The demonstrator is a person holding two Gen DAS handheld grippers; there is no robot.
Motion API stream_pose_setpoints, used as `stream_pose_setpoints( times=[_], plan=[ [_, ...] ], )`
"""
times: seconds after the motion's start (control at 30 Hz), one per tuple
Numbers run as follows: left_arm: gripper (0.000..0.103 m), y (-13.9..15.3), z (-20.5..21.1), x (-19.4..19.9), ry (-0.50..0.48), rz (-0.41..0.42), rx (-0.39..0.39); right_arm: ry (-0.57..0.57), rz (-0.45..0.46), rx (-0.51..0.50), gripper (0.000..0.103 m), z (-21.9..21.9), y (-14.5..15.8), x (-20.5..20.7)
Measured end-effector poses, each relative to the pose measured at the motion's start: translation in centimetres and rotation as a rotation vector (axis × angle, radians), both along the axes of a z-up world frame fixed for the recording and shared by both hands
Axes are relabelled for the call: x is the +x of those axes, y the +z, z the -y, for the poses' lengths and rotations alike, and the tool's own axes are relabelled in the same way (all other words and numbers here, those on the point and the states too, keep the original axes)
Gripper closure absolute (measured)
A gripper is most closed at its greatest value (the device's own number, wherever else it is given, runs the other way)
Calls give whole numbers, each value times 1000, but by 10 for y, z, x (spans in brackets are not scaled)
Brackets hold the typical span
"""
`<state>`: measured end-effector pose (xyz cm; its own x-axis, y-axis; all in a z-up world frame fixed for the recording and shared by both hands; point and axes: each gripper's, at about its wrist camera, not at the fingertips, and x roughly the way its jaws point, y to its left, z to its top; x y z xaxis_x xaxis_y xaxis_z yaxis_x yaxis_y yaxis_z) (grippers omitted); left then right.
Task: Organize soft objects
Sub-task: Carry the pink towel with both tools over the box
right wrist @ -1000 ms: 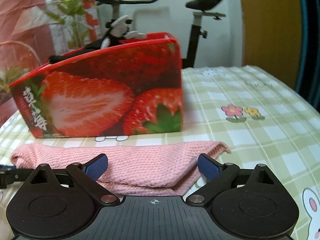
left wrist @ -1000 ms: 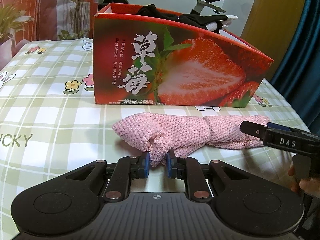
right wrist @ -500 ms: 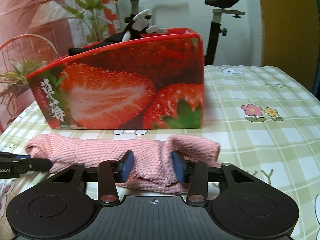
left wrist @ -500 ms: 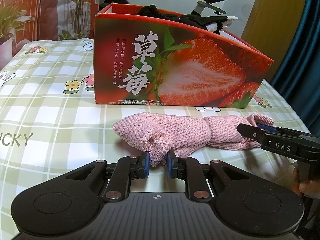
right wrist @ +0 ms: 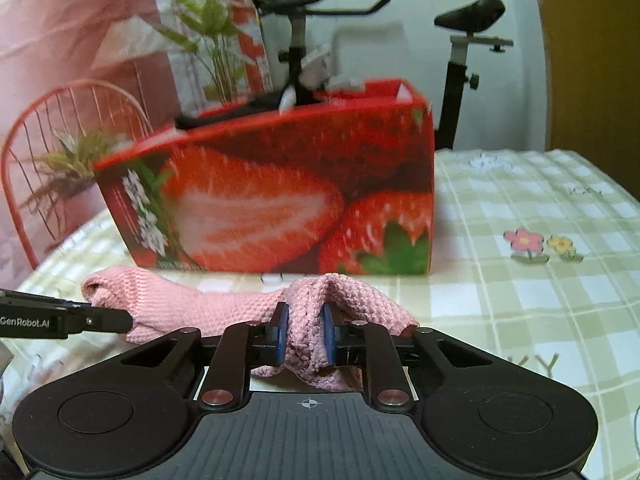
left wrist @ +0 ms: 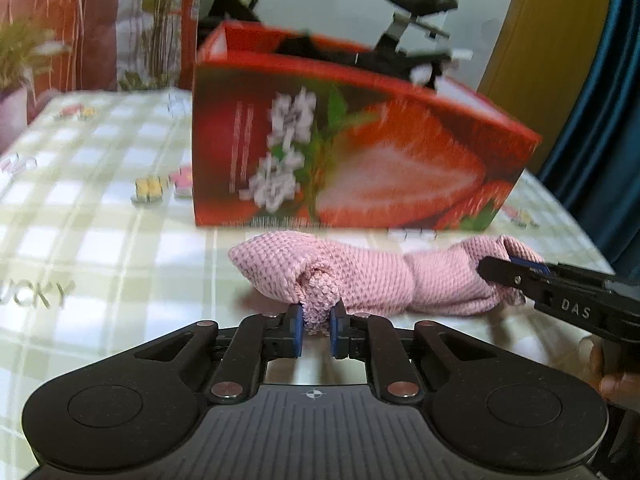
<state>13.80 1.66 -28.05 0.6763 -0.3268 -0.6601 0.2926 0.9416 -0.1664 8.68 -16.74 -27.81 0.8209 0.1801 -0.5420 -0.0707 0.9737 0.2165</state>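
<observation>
A pink knitted cloth (left wrist: 360, 276) lies stretched out on the checked tablecloth in front of a red strawberry box (left wrist: 360, 152). My left gripper (left wrist: 316, 322) is shut on a bunched fold at the cloth's left end. My right gripper (right wrist: 304, 334) is closing its jaws, and its blue pads press a raised ridge of the pink cloth (right wrist: 224, 304) at the right end. In the left wrist view the right gripper (left wrist: 496, 270) comes in from the right edge. The right wrist view shows the left gripper (right wrist: 120, 320) at the cloth's far end.
The strawberry box (right wrist: 280, 184) stands open-topped just behind the cloth, with dark soft items showing above its rim. An exercise bike (right wrist: 468, 40), a plant (right wrist: 216, 40) and a wire chair back (right wrist: 60, 120) stand beyond the table. A dark blue curtain (left wrist: 600, 120) hangs on the right.
My right gripper's jaws went from wide open to closed on the cloth's right end, bunching it into a ridge. The left gripper kept its hold on the left end.
</observation>
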Motion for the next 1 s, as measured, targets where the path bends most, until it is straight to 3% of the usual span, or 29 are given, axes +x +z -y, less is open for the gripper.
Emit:
stream_pose_setpoints(
  times=[0.27, 0.53, 0.7, 1.0],
  plan=[
    [90, 66, -4, 2, -82, 140, -64, 12, 168, 20, 87, 17, 69, -5],
    [90, 105, 7, 41, -91, 182, -102, 77, 237, -102, 86, 23, 130, 38],
    [90, 106, 12, 82, -110, 99, -77, 80, 151, -145, 86, 20, 136, 78],
    [88, 94, 29, 124, -164, -37, 49, 78, -24, -154, 86, 5, 105, 123]
  ],
)
